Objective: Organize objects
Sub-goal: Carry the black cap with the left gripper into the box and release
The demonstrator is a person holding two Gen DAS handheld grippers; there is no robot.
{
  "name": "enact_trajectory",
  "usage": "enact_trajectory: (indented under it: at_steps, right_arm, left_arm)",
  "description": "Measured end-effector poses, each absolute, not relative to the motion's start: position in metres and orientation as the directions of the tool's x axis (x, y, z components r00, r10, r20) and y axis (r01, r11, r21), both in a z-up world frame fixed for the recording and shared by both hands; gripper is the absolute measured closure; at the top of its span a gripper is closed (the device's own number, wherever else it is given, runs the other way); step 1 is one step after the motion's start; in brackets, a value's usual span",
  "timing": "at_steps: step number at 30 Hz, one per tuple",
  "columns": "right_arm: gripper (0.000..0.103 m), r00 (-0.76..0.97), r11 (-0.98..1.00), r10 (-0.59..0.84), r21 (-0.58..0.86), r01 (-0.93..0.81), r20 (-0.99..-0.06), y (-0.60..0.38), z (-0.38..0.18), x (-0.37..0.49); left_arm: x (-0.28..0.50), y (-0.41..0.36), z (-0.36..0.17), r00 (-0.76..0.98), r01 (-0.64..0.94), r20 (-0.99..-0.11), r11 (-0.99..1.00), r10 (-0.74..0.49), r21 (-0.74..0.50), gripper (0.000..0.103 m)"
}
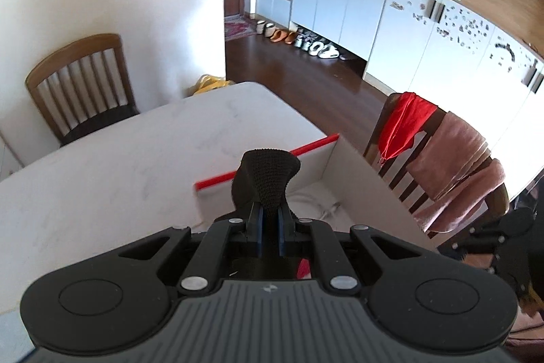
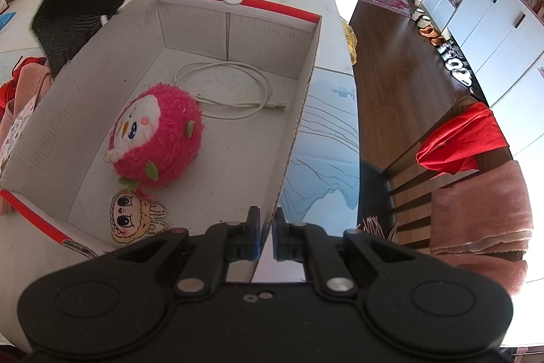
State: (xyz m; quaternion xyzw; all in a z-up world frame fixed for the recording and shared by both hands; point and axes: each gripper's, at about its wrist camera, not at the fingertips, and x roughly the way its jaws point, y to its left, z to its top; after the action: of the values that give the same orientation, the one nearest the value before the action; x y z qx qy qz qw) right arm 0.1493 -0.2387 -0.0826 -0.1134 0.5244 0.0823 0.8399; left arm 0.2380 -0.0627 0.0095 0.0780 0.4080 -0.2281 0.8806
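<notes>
The right gripper (image 2: 267,238) clamps the cardboard box's (image 2: 299,111) near wall, likely steadying it. The left gripper (image 1: 270,221) pinches a black knit cloth (image 1: 270,179) above the box's far-left corner, apparently to drop it in.

Left gripper (image 1: 269,227) clamped on black knitted fabric piece (image 1: 270,176), held above white cardboard box with red rim (image 1: 357,172). Box set on white marble-patterned table (image 1: 119,165). Wooden slat-back chair (image 1: 80,80) seen beyond table, by wall.
</notes>
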Motion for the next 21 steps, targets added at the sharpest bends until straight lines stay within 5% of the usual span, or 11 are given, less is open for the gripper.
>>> enact_trajectory:
  at_steps: [21]
  right_arm:
    - [0.097,0.436,0.964,0.026,-0.093,-0.25,-0.9,-0.238,-0.085,0.149]
  left_arm:
    - [0.263,-0.116,-0.089,0.408,0.473,-0.872,0.88,-0.269,-0.051,0.095]
